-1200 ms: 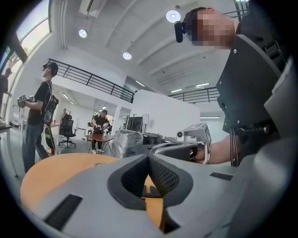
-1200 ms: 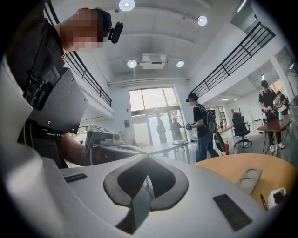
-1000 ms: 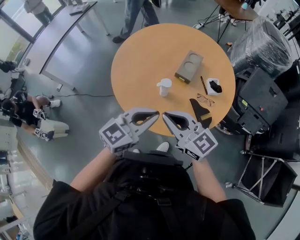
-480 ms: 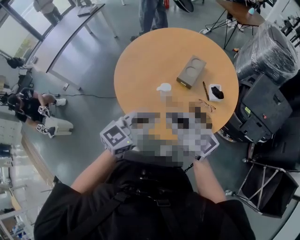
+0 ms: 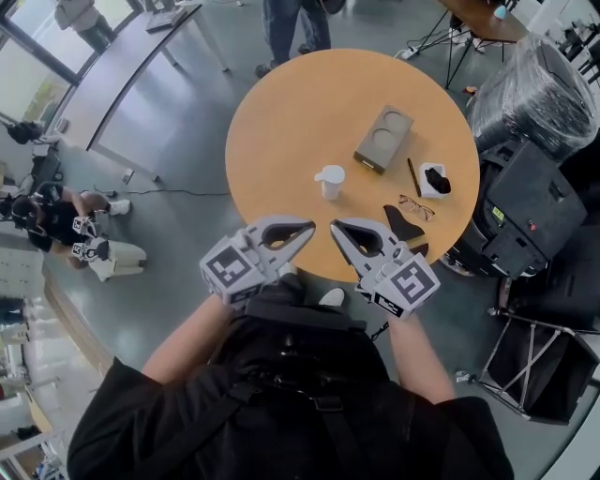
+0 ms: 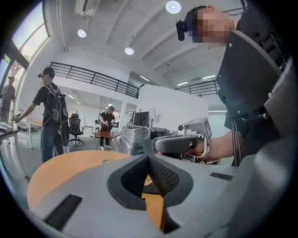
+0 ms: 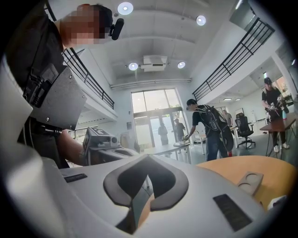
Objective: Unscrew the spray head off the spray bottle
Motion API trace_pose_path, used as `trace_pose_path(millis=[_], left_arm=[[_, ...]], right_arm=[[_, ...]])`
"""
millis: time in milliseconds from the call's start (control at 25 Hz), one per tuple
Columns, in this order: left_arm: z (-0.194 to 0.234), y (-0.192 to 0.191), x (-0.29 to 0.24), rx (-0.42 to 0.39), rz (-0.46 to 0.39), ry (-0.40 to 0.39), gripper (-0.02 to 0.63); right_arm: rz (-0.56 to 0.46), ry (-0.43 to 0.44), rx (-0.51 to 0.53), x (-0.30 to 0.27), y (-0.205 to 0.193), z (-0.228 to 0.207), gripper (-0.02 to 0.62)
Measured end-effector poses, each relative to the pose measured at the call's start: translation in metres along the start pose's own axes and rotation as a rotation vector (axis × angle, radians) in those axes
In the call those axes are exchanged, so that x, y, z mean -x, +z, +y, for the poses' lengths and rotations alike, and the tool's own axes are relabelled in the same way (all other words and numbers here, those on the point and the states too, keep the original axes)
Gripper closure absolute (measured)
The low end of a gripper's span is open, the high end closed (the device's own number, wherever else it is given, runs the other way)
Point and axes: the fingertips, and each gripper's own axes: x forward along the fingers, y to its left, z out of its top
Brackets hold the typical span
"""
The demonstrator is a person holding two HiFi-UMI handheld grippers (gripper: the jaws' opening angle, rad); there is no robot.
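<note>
A small white spray bottle (image 5: 329,179) stands upright near the middle of the round wooden table (image 5: 291,112), its spray head on. My left gripper (image 5: 309,226) and right gripper (image 5: 335,226) hover side by side over the table's near edge, a short way in front of the bottle and apart from it. Their tips point toward each other. Both are shut with nothing between the jaws. The left gripper view looks past its shut jaws (image 6: 149,158) at the right gripper (image 6: 181,142). Past the closed jaws (image 7: 148,174) in the right gripper view, the left gripper (image 7: 100,141) shows.
On the table lie a grey two-hollow tray (image 5: 383,138), a pen (image 5: 412,175), a small white box with something black inside (image 5: 432,180), glasses (image 5: 413,205) and a black pouch (image 5: 403,226). Black cases (image 5: 525,202) stand to the right. A person (image 5: 286,28) stands beyond the table.
Both grippers stay shut in about the same spot before my body. The head view has shifted slightly, so the table sits a little differently in the picture.
</note>
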Motion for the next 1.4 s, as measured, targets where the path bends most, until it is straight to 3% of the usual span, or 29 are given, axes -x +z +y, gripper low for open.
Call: trace_pose_path(millis=[320,800,1120,1400], left_arm=[[0.065,-0.005,-0.011,-0.037,-0.001,-0.082,0.601],[0.194,-0.054,-0.026,-0.074,-0.001,-0.213,0.598],[0.258,-0.14,-0.064,-0.12,0.033,-0.202,0.595],[0.298,-0.221,-0.103,-0.099,0.037,-0.099,0.567]], right_arm=[[0.039,-0.102,0.01,-0.04,-0.005,-0.039,0.586],[0.06,-0.286,0.001,-0.127,-0.033,-0.127,0.586],[0.053,-0.32,0.028,-0.152,-0.078,-0.179,0.583],[0.054,-0.29,0.012,-0.159,-0.141,-0.22,0.548]])
